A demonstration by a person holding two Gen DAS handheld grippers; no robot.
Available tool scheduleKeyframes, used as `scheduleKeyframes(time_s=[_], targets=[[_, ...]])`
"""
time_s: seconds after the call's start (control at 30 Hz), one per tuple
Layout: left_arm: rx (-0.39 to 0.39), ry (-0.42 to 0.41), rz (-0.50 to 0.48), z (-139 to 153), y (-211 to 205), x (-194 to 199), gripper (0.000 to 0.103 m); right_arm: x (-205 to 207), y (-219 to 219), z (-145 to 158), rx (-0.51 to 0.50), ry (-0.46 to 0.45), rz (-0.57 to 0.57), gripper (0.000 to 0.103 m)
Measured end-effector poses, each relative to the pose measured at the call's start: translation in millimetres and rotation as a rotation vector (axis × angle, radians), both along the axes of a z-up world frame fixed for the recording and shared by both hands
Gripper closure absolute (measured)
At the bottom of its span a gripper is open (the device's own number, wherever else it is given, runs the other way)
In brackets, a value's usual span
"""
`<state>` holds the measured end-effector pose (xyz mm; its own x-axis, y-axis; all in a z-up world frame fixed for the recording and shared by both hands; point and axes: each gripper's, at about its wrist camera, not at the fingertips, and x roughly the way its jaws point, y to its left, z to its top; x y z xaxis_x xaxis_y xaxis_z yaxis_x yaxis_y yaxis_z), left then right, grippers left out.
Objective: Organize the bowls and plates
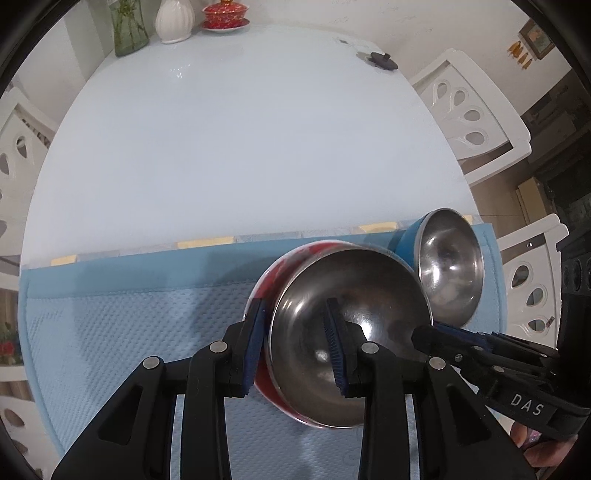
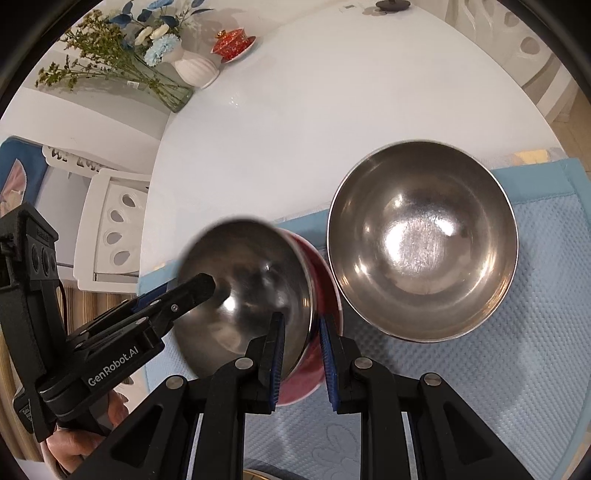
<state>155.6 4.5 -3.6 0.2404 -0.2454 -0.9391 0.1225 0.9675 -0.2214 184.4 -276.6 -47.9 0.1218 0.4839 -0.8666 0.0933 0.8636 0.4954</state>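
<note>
A steel bowl with a red outside (image 1: 351, 295) is tilted above the light blue mat (image 1: 129, 332). My left gripper (image 1: 295, 350) is shut on its near-left rim, one pad outside and one inside. My right gripper (image 2: 302, 362) is shut on the opposite rim of the same red bowl (image 2: 251, 280). Each gripper shows in the other's view: the right gripper (image 1: 424, 336) reaches in from the right, and the left gripper (image 2: 203, 286) comes in from the left. A second steel bowl with a blue outside (image 1: 450, 266) sits on the mat just beyond, and in the right wrist view this bowl (image 2: 421, 240) shows its empty inside.
The white oval table (image 1: 240, 147) stretches beyond the mat. At its far end stand a glass vase (image 1: 129, 29), a white vase (image 1: 173, 22) and a red lidded cup on a saucer (image 1: 225, 16). A dark round object (image 1: 380, 59) lies far right. White chairs (image 1: 469, 114) flank the table.
</note>
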Motion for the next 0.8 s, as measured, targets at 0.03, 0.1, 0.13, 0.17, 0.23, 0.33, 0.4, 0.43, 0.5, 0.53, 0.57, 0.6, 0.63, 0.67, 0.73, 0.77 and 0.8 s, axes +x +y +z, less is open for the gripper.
scheduleKeyframes(time_s=[0.03,0.1,0.13,0.17,0.23,0.33,0.4,0.43,0.5,0.53,0.57,0.6,0.63,0.67,0.73,0.77,0.8], targets=[[-0.009,0.005,-0.001,-1,0,0,0.074,-1,-1,-1,-0.001,0.002,0.0,0.083],[-0.005,0.006,-0.002,-2,0,-1,0.074,0,-1,1,-0.001,-0.01,-0.006,0.083],[0.002,0.002,-0.003,-2,-1,-1,0.074,0,-1,2,0.002,-0.013,-0.003,0.083],[0.005,-0.001,-0.005,-2,-2,-2,0.074,0,0,3,-0.002,-0.014,0.003,0.083],[0.008,-0.001,-0.012,-1,-3,-2,0.073,0,0,4,-0.005,-0.014,0.003,0.083],[0.033,-0.002,-0.019,-1,-5,-3,0.073,-1,-2,3,0.005,-0.011,-0.005,0.083],[0.036,-0.004,-0.019,0,-5,-4,0.073,-2,-5,3,0.013,-0.01,-0.009,0.083],[0.036,-0.005,-0.018,1,-6,-4,0.073,-2,-6,3,0.015,-0.009,-0.008,0.083],[0.041,-0.01,-0.016,3,-6,-5,0.073,-4,-8,4,0.022,-0.01,-0.01,0.083],[0.043,-0.013,-0.015,4,-6,-6,0.073,-5,-9,4,0.026,-0.01,-0.01,0.083],[0.046,-0.014,-0.016,5,-7,-7,0.073,-5,-10,5,0.028,-0.011,-0.011,0.083],[0.049,-0.016,-0.016,6,-7,-7,0.073,-7,-12,6,0.029,-0.014,-0.013,0.083],[0.053,-0.019,-0.017,8,-8,-8,0.073,-7,-13,7,0.03,-0.016,-0.015,0.083],[0.056,-0.021,-0.017,9,-8,-9,0.073,-8,-14,8,0.032,-0.018,-0.017,0.083],[0.061,-0.028,-0.018,12,-9,-10,0.073,-10,-19,11,0.035,-0.021,-0.023,0.083],[0.064,-0.032,-0.018,14,-10,-11,0.073,-11,-21,12,0.037,-0.023,-0.025,0.083],[0.069,-0.035,-0.019,15,-11,-12,0.073,-13,-25,14,0.041,-0.026,-0.032,0.083]])
